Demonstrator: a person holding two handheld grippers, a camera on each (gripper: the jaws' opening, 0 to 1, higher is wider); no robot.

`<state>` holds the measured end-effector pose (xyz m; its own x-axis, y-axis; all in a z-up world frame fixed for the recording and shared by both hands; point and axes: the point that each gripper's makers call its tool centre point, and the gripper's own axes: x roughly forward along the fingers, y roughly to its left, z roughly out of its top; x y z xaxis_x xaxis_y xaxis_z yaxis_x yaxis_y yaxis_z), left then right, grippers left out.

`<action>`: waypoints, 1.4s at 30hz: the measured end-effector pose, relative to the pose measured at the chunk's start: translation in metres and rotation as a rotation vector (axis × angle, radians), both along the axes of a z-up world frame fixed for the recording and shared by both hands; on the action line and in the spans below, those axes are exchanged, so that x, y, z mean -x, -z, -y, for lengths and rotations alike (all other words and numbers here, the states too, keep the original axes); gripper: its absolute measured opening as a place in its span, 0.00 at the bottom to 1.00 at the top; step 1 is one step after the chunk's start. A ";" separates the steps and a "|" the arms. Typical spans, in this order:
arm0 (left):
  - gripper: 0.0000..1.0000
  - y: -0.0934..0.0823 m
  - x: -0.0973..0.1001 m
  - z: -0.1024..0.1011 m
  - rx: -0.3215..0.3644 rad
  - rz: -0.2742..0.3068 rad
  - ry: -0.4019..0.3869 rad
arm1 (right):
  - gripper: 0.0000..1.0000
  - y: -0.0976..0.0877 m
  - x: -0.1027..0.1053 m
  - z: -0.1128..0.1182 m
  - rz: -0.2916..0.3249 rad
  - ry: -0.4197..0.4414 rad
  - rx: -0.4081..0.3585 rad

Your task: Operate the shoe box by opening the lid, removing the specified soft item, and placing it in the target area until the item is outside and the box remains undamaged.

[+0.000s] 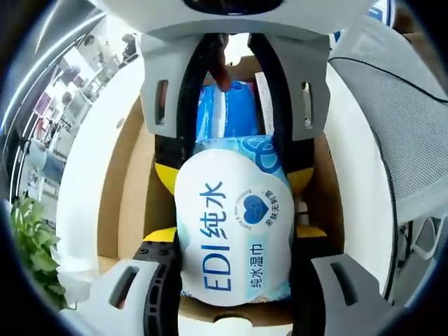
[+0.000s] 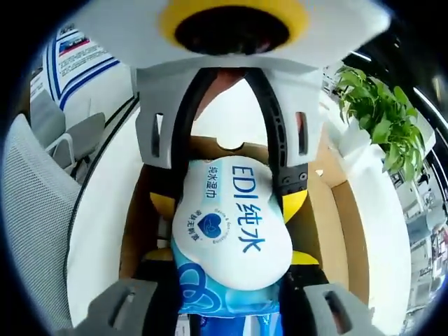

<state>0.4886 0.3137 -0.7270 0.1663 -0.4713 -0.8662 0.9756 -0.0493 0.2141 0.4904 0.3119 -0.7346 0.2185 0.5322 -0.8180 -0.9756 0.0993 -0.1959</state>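
Both grippers closed on one pack of wet wipes (image 1: pixel 234 231), one from each end, facing each other over the open shoe box (image 1: pixel 126 203). Left gripper (image 1: pixel 234 280) clamped across the near end of the pack; right gripper (image 2: pixel 231 280) clamped likewise in its own view, jaws pressed into the soft sides. Pack held above the box's cardboard interior, apparently clear of the floor but not yet beyond the walls — lid already open, removal judged to be midway.

To do this step well: lift straight up, both ends level, no dragging across the cardboard rim. Squeeze kept just firm enough — soft film bulges and could slip or crease under a harder pinch. Hands moved together, so the pack is not stretched or twisted between the two grips. Once above the walls, carry sideways to the white table (image 1: pixel 84 189) beside the box.

Around: a mesh chair (image 1: pixel 392 119) close by the table's edge, a green plant (image 2: pixel 381 112) on the opposite side, more blue packaging (image 1: pixel 227 112) deeper in the box under the pack. In the way: box walls on both sides, near the jaws, and each gripper's bulk crowding the other.
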 end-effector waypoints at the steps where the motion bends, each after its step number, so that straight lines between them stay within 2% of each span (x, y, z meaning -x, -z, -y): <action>1: 0.62 -0.002 0.001 0.001 0.000 0.001 0.002 | 0.54 -0.002 0.001 0.001 0.001 0.001 -0.001; 16: 0.62 -0.034 0.008 0.033 0.013 0.056 0.049 | 0.54 -0.033 0.009 0.031 0.053 0.036 0.004; 28: 0.61 -0.042 0.013 0.071 0.026 0.072 0.108 | 0.54 -0.049 0.020 0.071 0.068 0.089 0.019; 42: 0.61 -0.051 0.022 0.118 0.038 0.084 0.184 | 0.54 -0.057 0.029 0.117 0.082 0.156 0.035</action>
<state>0.4666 0.1962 -0.6760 0.1451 -0.5328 -0.8337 0.9294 -0.2156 0.2996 0.4609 0.1949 -0.6776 0.3626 0.4582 -0.8116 -0.9296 0.2397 -0.2800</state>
